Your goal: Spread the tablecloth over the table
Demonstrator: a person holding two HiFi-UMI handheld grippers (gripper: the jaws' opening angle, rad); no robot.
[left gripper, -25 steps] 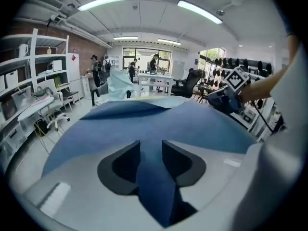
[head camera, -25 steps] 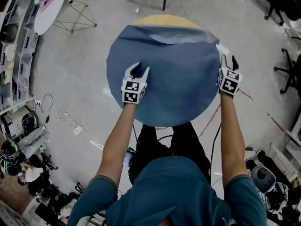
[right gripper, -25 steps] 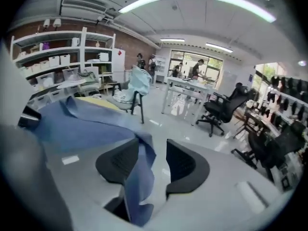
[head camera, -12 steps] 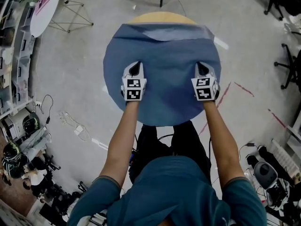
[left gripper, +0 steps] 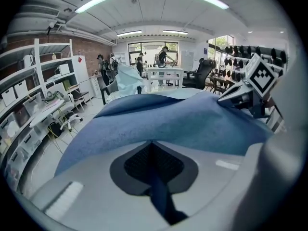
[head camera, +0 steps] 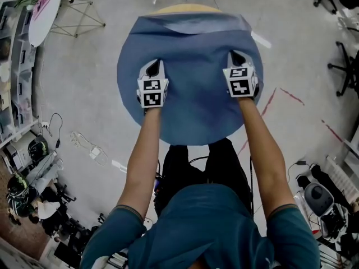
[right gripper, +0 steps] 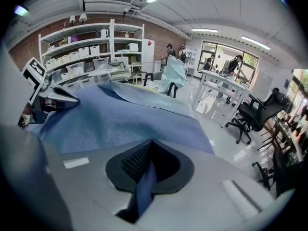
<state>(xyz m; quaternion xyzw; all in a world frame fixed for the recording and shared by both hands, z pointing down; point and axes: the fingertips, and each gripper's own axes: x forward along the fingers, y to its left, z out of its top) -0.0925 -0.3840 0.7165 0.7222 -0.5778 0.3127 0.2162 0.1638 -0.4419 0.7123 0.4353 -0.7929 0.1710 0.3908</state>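
Observation:
A blue tablecloth [head camera: 193, 43] covers the round table, whose wooden top [head camera: 185, 8] shows only at the far edge. There the cloth's far edge [head camera: 190, 21] is folded back, paler side up. My left gripper [head camera: 155, 66] rests on the cloth's left half and is shut, with a pinch of blue fabric between its jaws [left gripper: 151, 143]. On the right half, my right gripper [head camera: 234, 55] is likewise shut on a fold of the cloth [right gripper: 150, 142]. Each gripper view shows the other gripper across the cloth: the right gripper [left gripper: 250, 93] and the left gripper [right gripper: 48, 97].
A small white round table [head camera: 45, 13] and shelving stand at the far left. Office chairs [head camera: 348, 60] are at the right. Cables [head camera: 84, 147] and red tape lines [head camera: 269, 102] lie on the floor beside the table. People and desks fill the room's far end.
The right gripper came in from the table's right edge onto the cloth. Both grippers went from open to shut on the fabric and moved slightly toward the far side.

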